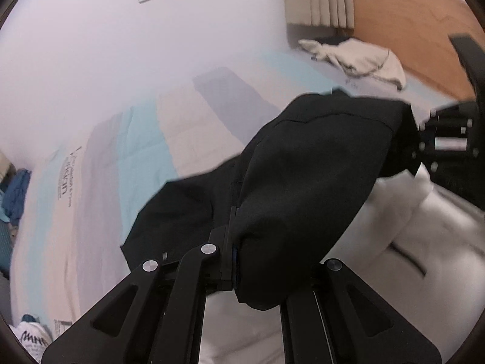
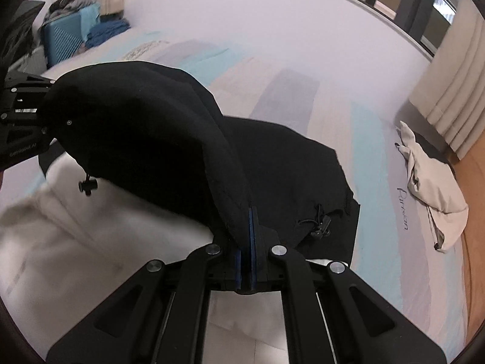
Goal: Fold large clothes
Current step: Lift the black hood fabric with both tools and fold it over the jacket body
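Note:
A large black garment (image 1: 303, 157) hangs stretched between my two grippers above the bed. In the left wrist view my left gripper (image 1: 235, 230) is shut on one edge of it, and the cloth drapes over the right finger. My right gripper (image 1: 416, 148) pinches the far end at the right. In the right wrist view my right gripper (image 2: 248, 224) is shut on a fold of the black garment (image 2: 145, 127), blue pads pressed together. My left gripper (image 2: 41, 121) holds the other end at the far left. A drawstring toggle (image 2: 88, 185) dangles below. Part of the garment lies on the bed.
The bed (image 1: 182, 133) has a sheet striped in pale blue, cream and grey. White padded fabric (image 1: 409, 242) lies under the black garment. A crumpled beige garment (image 2: 430, 194) lies near the curtain (image 2: 454, 91). A blue suitcase (image 2: 60, 42) with folded blue clothes stands beyond the bed.

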A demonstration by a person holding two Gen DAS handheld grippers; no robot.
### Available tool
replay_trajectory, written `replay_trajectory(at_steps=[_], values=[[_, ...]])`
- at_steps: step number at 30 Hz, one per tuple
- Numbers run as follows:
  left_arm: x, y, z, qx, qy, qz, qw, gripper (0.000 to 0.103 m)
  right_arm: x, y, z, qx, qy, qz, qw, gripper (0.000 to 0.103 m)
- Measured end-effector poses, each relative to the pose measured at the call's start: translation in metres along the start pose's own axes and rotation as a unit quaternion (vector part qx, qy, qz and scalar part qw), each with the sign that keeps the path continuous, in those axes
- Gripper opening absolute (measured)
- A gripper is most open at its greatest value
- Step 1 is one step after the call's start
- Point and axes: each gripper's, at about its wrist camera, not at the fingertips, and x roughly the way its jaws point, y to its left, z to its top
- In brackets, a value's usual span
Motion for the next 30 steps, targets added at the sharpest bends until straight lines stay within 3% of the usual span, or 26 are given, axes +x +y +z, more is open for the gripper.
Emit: replay_trajectory(at_steps=[7, 14, 30], values=[[0.002, -0.021, -0.038, 0.018, 0.009, 0.008, 0.9998, 0.004, 0.002, 0.02, -0.032, -0.035, 0.011, 0.008, 0.999, 0.003], [0.013, -0.028, -0.059, -0.001, 0.031, 0.004, 0.9995, 0.005, 0.015, 0.035, -0.059, -0.031, 0.035, 0.019, 0.999, 0.003], [0.044, -0.033, -0.069, -0.005, 0.052, -0.01, 0.9986, 0.007, 0.046, 0.039, -0.087, 0.009, 0.077, 0.046, 0.996, 0.003]])
